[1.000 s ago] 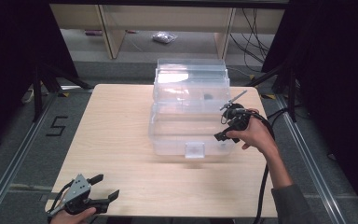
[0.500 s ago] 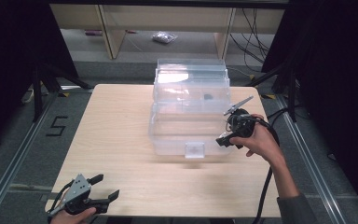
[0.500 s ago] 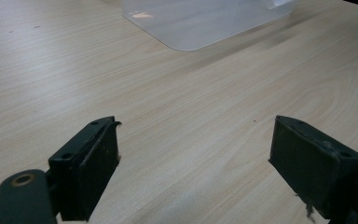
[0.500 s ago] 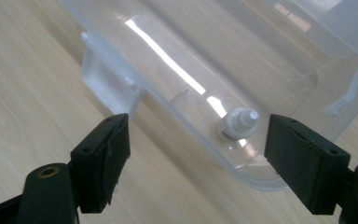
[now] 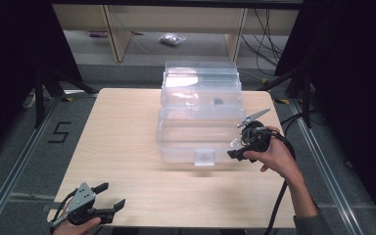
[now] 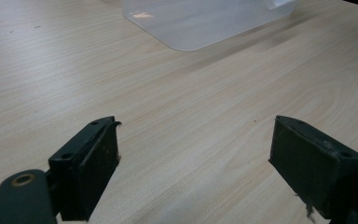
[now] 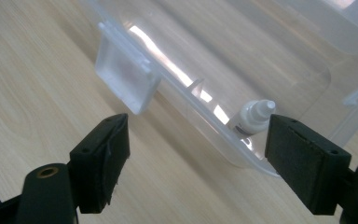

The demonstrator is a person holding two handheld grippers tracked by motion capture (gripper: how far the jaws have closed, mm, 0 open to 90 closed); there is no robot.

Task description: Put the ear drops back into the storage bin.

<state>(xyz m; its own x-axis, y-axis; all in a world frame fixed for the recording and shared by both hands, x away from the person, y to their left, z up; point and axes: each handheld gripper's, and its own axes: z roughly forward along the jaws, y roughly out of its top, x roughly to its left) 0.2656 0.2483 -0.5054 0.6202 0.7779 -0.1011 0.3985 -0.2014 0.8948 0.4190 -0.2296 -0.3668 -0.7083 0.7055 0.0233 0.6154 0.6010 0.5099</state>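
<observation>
A light wooden table (image 5: 127, 142) carries a clear plastic storage box (image 5: 198, 117), the largest thing on it, which stands a little right of the middle with its clear lid propped open at the far side. On the near wall of the box hangs a frosted latch (image 5: 205, 157), seen in the right gripper view as a square tab (image 7: 127, 77) sticking out from the rim. The right gripper (image 5: 236, 152) is held in the person's right hand (image 5: 274, 156) just beside the near right corner of the box, and its jaws stand wide apart with nothing between them, pointed at the box's rim. The left gripper (image 5: 112, 196) sits low at the near left corner of the table, well apart from the box, its jaws likewise spread and empty over bare wood, with one corner of the box (image 6: 200, 23) in sight ahead of it. Inside the box, close to the near wall and seen through the clear plastic, lies a small white dropper bottle (image 7: 254, 115).
</observation>
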